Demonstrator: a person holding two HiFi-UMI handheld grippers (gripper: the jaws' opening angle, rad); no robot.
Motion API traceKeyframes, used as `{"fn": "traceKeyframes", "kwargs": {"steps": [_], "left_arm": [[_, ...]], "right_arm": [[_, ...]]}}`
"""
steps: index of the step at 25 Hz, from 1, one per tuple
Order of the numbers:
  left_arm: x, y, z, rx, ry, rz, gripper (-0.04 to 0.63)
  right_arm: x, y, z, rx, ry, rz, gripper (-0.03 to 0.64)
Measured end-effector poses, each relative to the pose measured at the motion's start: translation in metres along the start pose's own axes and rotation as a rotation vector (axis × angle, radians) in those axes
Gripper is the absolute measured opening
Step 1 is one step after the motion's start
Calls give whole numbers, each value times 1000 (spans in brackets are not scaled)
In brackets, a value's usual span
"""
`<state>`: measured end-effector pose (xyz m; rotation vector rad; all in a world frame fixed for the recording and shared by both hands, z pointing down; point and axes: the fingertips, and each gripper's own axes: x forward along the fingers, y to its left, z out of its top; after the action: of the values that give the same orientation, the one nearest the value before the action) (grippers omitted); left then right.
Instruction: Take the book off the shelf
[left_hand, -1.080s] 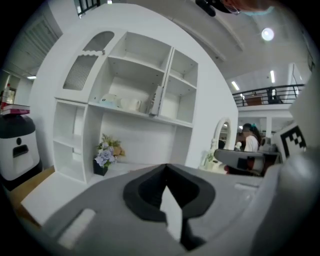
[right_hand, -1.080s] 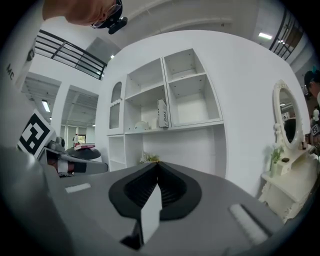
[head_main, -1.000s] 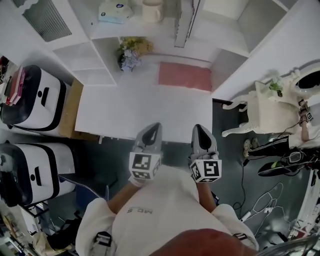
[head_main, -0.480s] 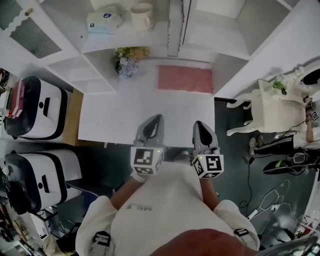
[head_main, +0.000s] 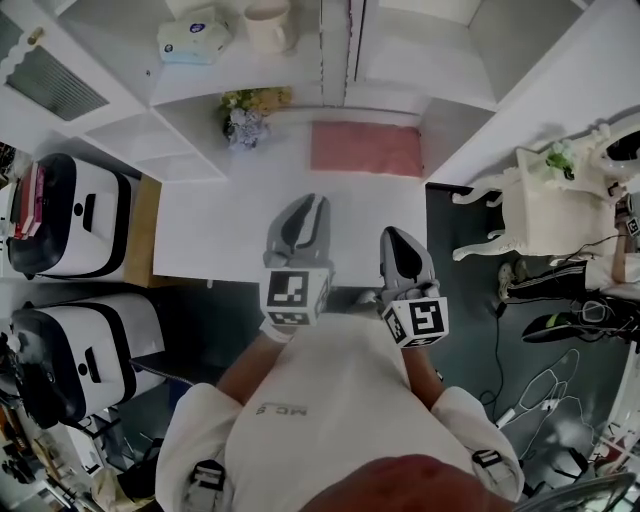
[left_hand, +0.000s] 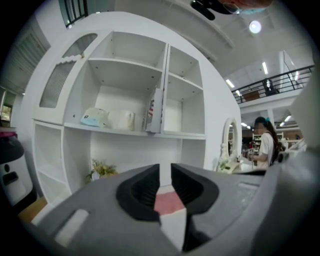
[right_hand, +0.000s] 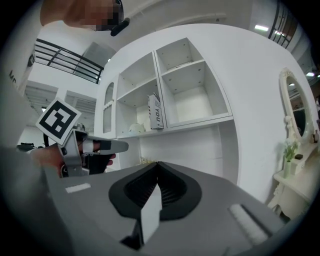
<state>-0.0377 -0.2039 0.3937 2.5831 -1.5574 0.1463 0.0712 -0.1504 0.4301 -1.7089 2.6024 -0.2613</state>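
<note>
Jaws empty, left gripper (left_hand: 165, 170) opening; book (left_hand: 155, 111) white, upright.

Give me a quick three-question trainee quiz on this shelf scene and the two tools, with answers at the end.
1. True or false: the white book lies flat on its side.
2. Beside the cream mug on the white shelf sits: A) a pale blue tissue box B) a red kettle C) a black shoe.
3. Which tool has its jaws together?
Key: 1 false, it stands upright. 2 A. 3 the right tool; the left tool has just been opening its jaws, with nothing between them.
</note>
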Motion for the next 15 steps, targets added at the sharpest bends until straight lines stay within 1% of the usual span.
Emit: {"fn": "traceKeyframes", "kwargs": {"steps": [4, 7, 11, 15], "left_arm": [[19, 0, 28, 26, -50, 11, 145], [33, -3, 49, 63, -72, 12, 204], [48, -1, 79, 78, -126, 30, 232], [67, 5, 96, 92, -141, 59, 247]], "right_arm": [[1, -5, 6, -20, -21, 26, -3], [-1, -6, 11, -27, -32, 46, -3], [-5, -6, 22, -23, -54, 73, -2], [-2, -7, 34, -33, -78, 94, -3]]}}
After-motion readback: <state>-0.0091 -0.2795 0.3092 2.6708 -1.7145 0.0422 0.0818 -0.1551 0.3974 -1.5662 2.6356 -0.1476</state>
